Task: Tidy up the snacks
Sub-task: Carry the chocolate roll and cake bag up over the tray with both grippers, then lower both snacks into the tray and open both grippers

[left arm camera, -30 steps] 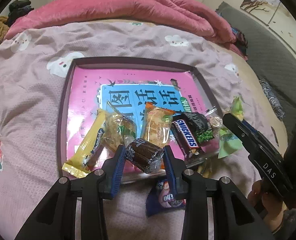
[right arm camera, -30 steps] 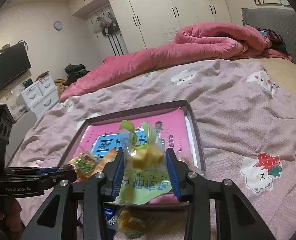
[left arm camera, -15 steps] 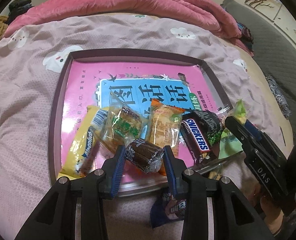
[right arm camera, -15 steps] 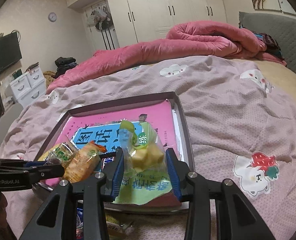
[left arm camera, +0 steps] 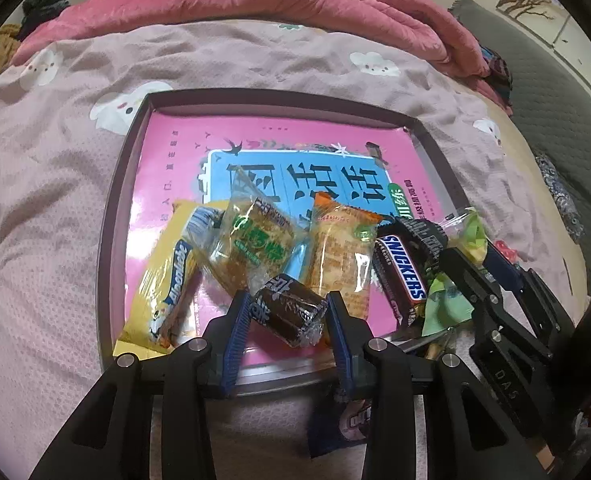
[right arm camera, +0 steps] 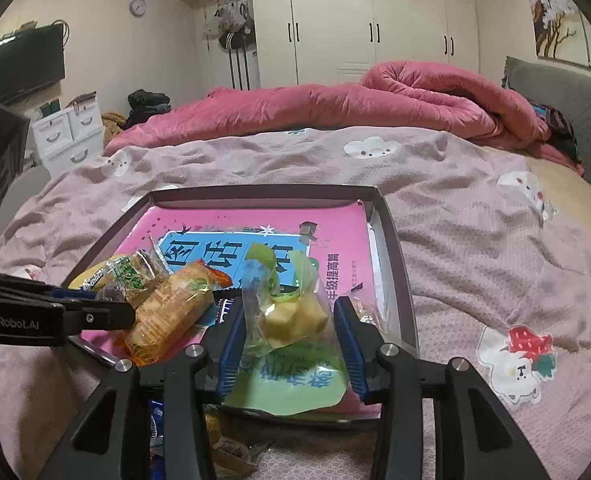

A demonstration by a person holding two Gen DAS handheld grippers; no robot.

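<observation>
My left gripper [left arm camera: 288,300] is shut on a dark brown wrapped candy [left arm camera: 287,314], held just over the near edge of the dark tray [left arm camera: 113,208]. In the tray lie a yellow bar [left arm camera: 171,280], a green-label cracker pack [left arm camera: 255,248], an orange pack [left arm camera: 339,256] and a Snickers bar [left arm camera: 403,276]. At the tray's near right corner my right gripper [right arm camera: 289,308] has its jaws opening around a green-and-clear packet [right arm camera: 295,376] of yellow pieces. The packet's lower end lies on the tray, and the pads stand slightly off its sides.
A pink and blue book [left arm camera: 175,152] covers the tray floor. A blue snack packet [left arm camera: 343,420] and more wrappers [right arm camera: 231,452] lie on the pink bedspread just in front of the tray. A rolled red quilt [right arm camera: 375,108] lies at the far side of the bed.
The right gripper has sunk onto the tray with the green packet and its jaws have widened. The left gripper keeps the brown candy, hardly moved.
</observation>
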